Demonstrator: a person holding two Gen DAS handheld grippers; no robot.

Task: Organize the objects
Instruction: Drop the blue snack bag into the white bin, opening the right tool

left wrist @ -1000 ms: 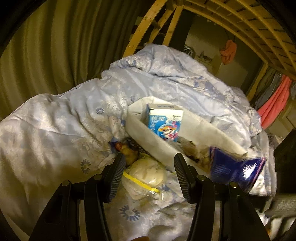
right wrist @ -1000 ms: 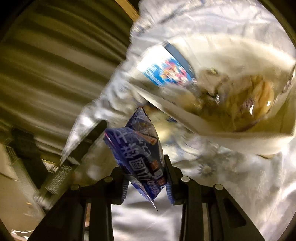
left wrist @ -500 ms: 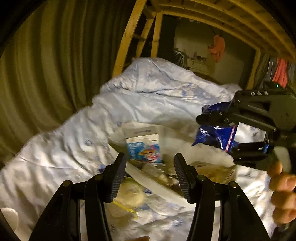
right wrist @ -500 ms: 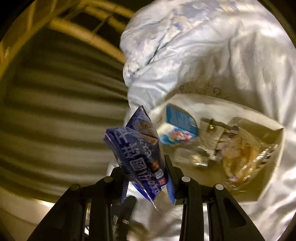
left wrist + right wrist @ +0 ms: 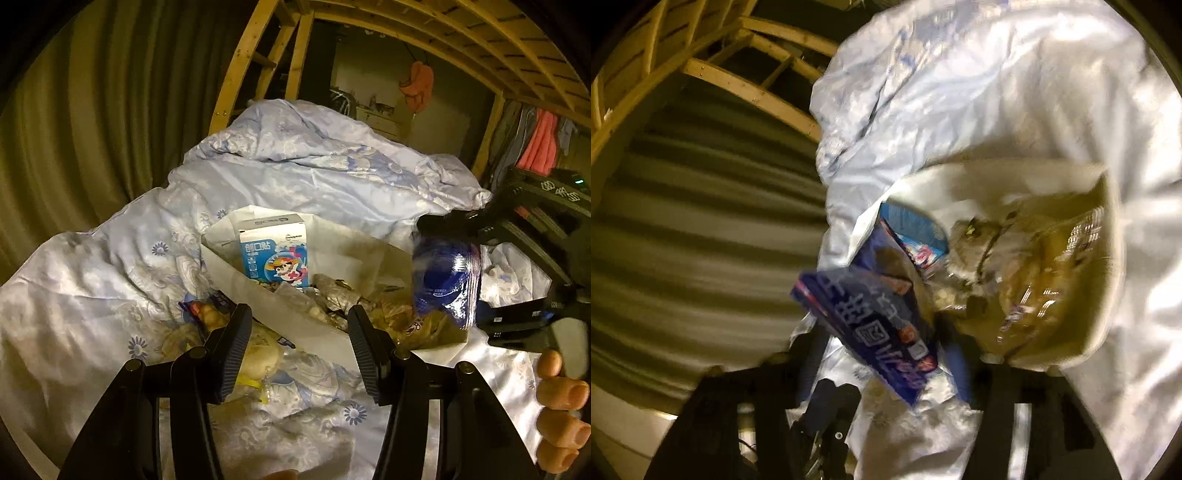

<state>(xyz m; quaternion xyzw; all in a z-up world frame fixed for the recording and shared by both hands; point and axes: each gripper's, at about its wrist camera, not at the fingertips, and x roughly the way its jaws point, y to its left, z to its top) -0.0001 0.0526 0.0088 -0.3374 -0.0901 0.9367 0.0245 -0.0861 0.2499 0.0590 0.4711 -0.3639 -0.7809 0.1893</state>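
Note:
A white box [image 5: 284, 310] sits on the pale blue quilt [image 5: 92, 288] and holds a blue-and-white carton [image 5: 275, 254] and several clear snack bags. My right gripper [image 5: 882, 350] hangs over the box's right end, its jaws opening. The blue snack packet [image 5: 871, 317] is blurred and loose between them, tipping toward the box. The left wrist view shows the same packet [image 5: 447, 284] in front of the right gripper [image 5: 480, 273], with a person's fingers [image 5: 561, 391] below it. My left gripper [image 5: 299, 343] stands open and empty before the box's near wall.
Clear bags of buns [image 5: 255, 362] lie on the quilt at the box's near left corner. A green curtain [image 5: 74, 129] hangs on the left. Wooden bunk rails [image 5: 236, 70] arch overhead, and clothes [image 5: 535, 144] hang at the far right.
The right gripper's jaws have spread and the blue packet, clamped before, now slips free over the box. The left gripper has drifted back a little, still empty.

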